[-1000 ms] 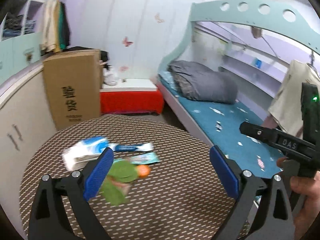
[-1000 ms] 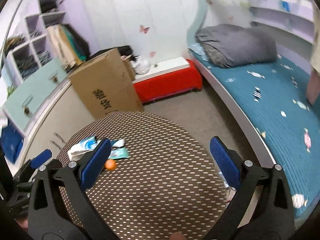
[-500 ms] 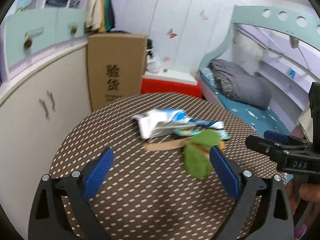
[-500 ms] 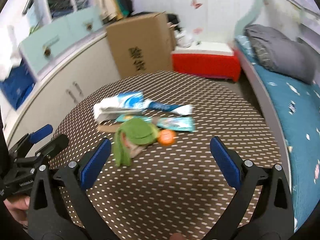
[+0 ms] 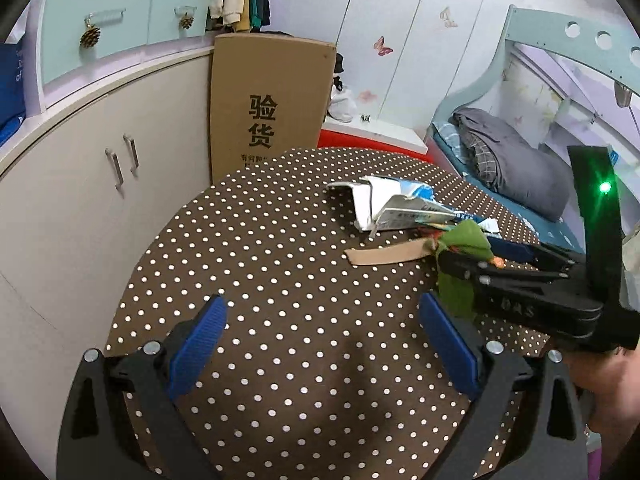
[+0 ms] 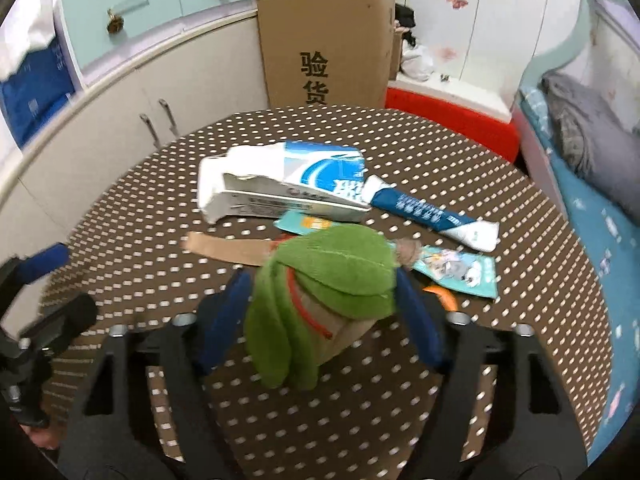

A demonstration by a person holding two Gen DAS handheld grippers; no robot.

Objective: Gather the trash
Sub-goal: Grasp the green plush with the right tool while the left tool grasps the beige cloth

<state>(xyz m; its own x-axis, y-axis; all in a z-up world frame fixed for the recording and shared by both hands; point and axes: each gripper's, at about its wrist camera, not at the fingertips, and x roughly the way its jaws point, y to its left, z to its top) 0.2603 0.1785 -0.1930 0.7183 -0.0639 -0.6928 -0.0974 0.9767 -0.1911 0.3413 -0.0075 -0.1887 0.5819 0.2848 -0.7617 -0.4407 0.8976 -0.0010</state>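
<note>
The right gripper (image 6: 322, 304) has just been closing, and the green cloth (image 6: 320, 292) is enclosed between its jaws for collection; whether it is already clamped cannot be told. The left gripper (image 5: 320, 348) is held wide above bare table (image 5: 260, 240), with the torn carton (image 5: 384, 208) ahead of it.

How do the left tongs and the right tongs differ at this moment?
The left tongs gape wide over bare tabletop, nothing between them; the right tongs have just been closing and bracket the green cloth. Whether their pads press it is unclear. Both have blue pads and angle down at the table.
</note>
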